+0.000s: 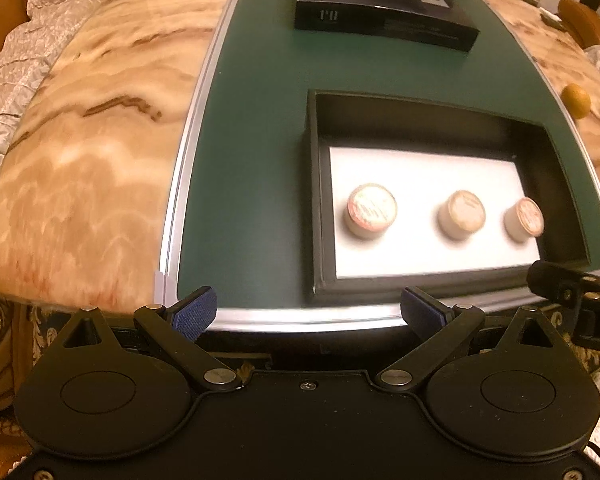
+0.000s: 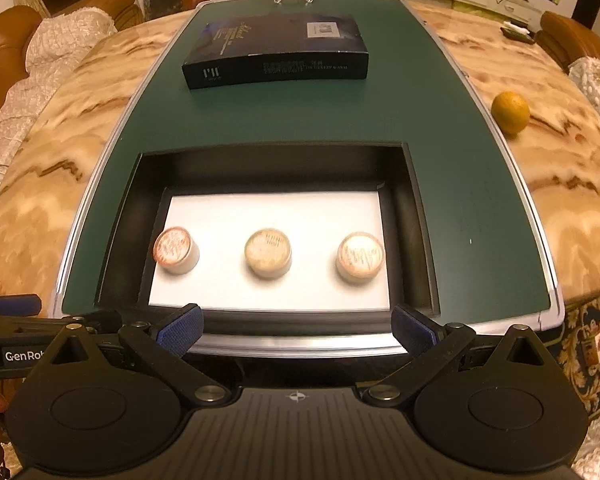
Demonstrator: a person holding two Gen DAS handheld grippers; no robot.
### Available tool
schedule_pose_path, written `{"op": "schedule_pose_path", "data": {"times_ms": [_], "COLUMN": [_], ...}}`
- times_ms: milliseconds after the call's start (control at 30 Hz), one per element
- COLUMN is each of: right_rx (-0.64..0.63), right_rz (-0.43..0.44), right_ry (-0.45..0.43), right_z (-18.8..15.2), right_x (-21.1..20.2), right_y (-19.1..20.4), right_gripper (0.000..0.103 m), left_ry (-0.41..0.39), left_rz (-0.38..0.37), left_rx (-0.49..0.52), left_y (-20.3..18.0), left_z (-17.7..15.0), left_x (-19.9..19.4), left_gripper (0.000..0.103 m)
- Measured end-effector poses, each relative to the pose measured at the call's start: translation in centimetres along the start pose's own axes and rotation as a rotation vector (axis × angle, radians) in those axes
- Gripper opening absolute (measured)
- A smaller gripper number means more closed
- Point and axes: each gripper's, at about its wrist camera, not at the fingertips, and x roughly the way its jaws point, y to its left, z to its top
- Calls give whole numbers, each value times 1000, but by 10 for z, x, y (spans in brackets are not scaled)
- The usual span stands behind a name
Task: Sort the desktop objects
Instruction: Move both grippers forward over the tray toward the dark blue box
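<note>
Cups (image 2: 268,253) sit three in a row on the white liner of the open black box (image 2: 420,216), evenly spaced along its near half, each upright with its foil lid up; that spacing leaves room for my pads to slip either side of one. I judge the box to be the sorting bin, set at the near edge of the green mat (image 2: 460,160) so it is within easy reach. Beyond the box, toward the mat's far end, lies the dark lid (image 2: 276,52), flat and well apart, presumably parked out of the way. An orange (image 2: 510,112) rests off the mat on the marble tabletop (image 2: 572,184), right of the box.

My right gripper (image 2: 296,330) hovers just short of the box's near wall, spread wide and empty. My left gripper (image 1: 310,314) hangs beside it, left of the box, equally wide and empty. Neither touches anything yet.
</note>
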Motion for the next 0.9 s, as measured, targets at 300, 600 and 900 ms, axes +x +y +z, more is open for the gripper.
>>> {"op": "schedule_pose_path", "data": {"times_ms": [300, 600, 900], "right_rx": [-22, -16, -53], "right_rz": [16, 39, 50], "right_ry": [-9, -82, -198], "right_z": [33, 67, 105], "right_x": [24, 50, 67], "right_y": [-7, -29, -49], "right_gripper": [103, 103, 103], "left_ry": [-5, -1, -82], "left_rz": [-12, 14, 25], "left_rx": [23, 37, 36], "left_y": [-8, -12, -14], "left_z": [37, 80, 122], "left_x": [19, 46, 64], "left_gripper": [100, 100, 100]}}
